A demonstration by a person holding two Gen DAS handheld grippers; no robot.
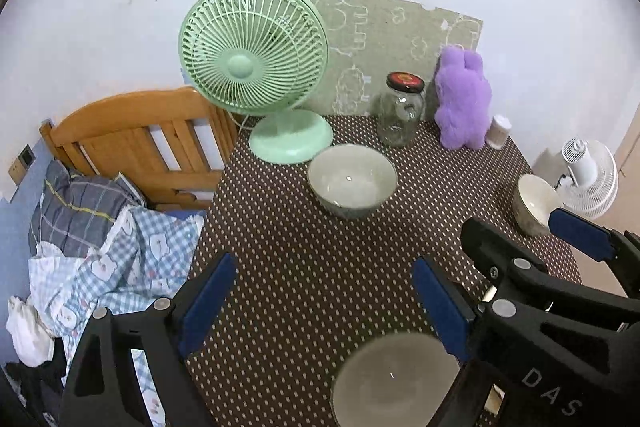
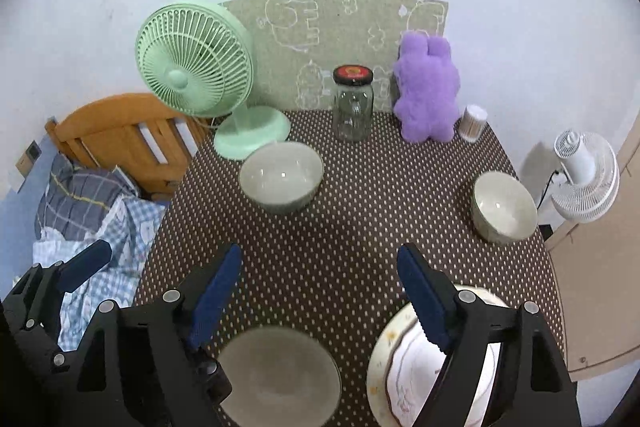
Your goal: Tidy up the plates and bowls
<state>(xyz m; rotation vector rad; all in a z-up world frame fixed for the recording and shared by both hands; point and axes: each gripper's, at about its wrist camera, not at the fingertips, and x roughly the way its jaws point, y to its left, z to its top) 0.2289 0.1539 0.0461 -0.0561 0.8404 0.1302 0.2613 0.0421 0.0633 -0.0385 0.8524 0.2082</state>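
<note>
While both pairs of fingers stand spread wide with nothing between them, the left gripper (image 1: pixel 324 307) hangs over the dotted brown table (image 1: pixel 300 259) and the right gripper (image 2: pixel 320 299) hangs just beside it, to its right. Below and slightly right of the left gripper's fingers sits a grey-green near bowl (image 1: pixel 394 381), blurred, at the table's near edge; the same bowl lies below the gap between the right gripper's fingers. Under the right gripper's right-hand finger (image 2: pixel 424 303) lies a white plate (image 2: pixel 394 367) with a brown rim line, partly hidden by that finger. Ahead of both pairs of fingers, well apart from them, a second grey-green far bowl (image 1: pixel 352 181) stands just in front of the base of a mint-green fan (image 1: pixel 252 47). Ahead and to the right of the fingers, a smaller cream bowl (image 2: pixel 504 207) sits near the table's right edge. At the far edge stand a glass jar (image 2: pixel 353 103) with a dark lid and a purple plush toy (image 2: pixel 428 87).
</note>
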